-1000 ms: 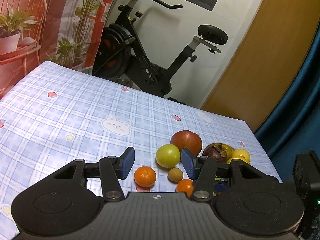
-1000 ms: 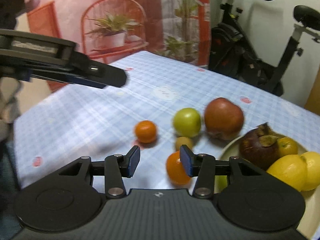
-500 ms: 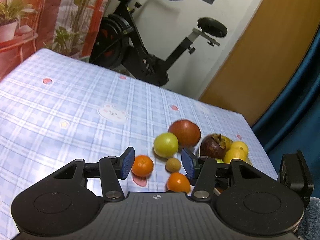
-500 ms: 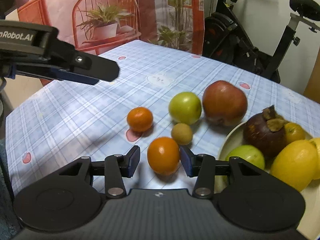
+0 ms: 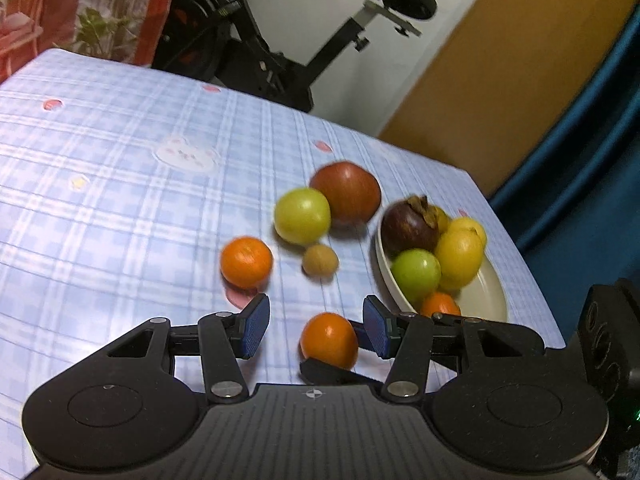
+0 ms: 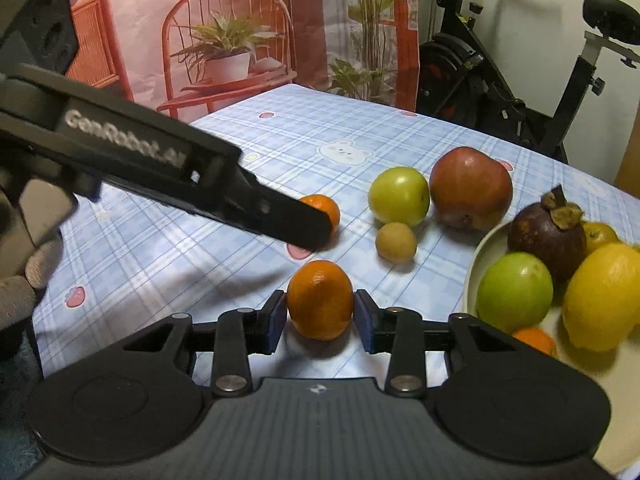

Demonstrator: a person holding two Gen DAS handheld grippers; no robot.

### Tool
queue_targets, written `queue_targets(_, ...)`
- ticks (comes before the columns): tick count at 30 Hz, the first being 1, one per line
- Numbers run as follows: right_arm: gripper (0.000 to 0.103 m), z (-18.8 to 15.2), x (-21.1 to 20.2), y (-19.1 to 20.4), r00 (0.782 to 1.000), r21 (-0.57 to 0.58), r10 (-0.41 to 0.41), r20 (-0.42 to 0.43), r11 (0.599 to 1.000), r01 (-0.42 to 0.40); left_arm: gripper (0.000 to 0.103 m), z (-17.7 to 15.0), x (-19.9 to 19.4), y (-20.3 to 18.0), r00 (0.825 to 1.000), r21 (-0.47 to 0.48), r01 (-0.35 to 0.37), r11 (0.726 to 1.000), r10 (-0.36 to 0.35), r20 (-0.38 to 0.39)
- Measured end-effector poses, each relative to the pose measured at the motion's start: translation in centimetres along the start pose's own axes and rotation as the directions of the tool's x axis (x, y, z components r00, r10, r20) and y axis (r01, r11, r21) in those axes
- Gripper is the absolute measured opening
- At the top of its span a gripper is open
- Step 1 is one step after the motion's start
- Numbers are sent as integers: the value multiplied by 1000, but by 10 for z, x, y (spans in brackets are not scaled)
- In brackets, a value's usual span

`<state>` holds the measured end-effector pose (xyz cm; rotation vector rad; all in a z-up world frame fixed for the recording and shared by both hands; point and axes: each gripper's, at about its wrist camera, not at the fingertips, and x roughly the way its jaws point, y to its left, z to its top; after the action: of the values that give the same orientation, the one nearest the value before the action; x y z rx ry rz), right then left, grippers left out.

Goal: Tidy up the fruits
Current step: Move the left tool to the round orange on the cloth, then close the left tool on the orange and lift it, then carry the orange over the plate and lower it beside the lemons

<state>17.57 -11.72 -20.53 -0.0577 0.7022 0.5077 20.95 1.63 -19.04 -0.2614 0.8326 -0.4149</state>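
Closing jaws of the right gripper (image 6: pixel 320 316) are pinching the near mandarin (image 6: pixel 320 299), pads touching its sides; the left gripper (image 5: pixel 316 330) is hovering part-open over the tablecloth (image 5: pixel 120 184), holding nothing.

Beside the near mandarin, to its right, the cream bowl (image 6: pixel 474 264) is holding a mangosteen (image 6: pixel 548 236), a green fruit (image 6: pixel 514 290), a lemon (image 6: pixel 604 296) and small orange fruits. Beyond the near mandarin, a second mandarin (image 6: pixel 326 208), a green apple (image 6: pixel 398 196), a red apple (image 6: pixel 472 188) and a small brown fruit (image 6: pixel 396 242) are waiting loose. The round, smooth mandarin may be squirting out if the pads are biting off-centre, and the left gripper's finger (image 6: pixel 296 220), hanging just beyond it, is risking a knock on lifting.
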Motion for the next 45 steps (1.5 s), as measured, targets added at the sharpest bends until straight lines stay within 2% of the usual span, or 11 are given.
queue_targets(8,39,-14,-3,2,1000,8,-5,27,1000,5,55,-10,12,-9,998,41,4,999,-1,-56)
queue_targets(12,39,-17,-4,-1,999,24,1,45,1000,-2,54,-10,14,-7,998,31,-5,999,7,-66)
queue_targets(14,39,-17,-5,0,999,26,2,49,1000,-3,51,-10,16,-5,998,27,-11,1000,13,-68)
queue_targets(15,39,-17,-5,0,999,26,2,50,1000,-3,42,-10,16,-4,998,26,-11,1000,13,-69)
queue_targets(16,39,-17,-5,1,999,25,0,52,1000,-1,40,-10,16,-4,997,23,-7,1000,8,-71)
queue_targets(31,39,-16,-6,-4,999,45,-2,51,999,0,37,-14,16,-11,997,52,25,998,-21,-78)
queue_targets(37,39,-17,-23,-10,998,92,-10,64,996,4,37,-13,13,-23,996,82,47,996,-41,-78)
queue_targets(45,39,-10,-59,-26,987,144,-72,145,988,51,37,7,10,-59,995,148,86,985,-79,-54)
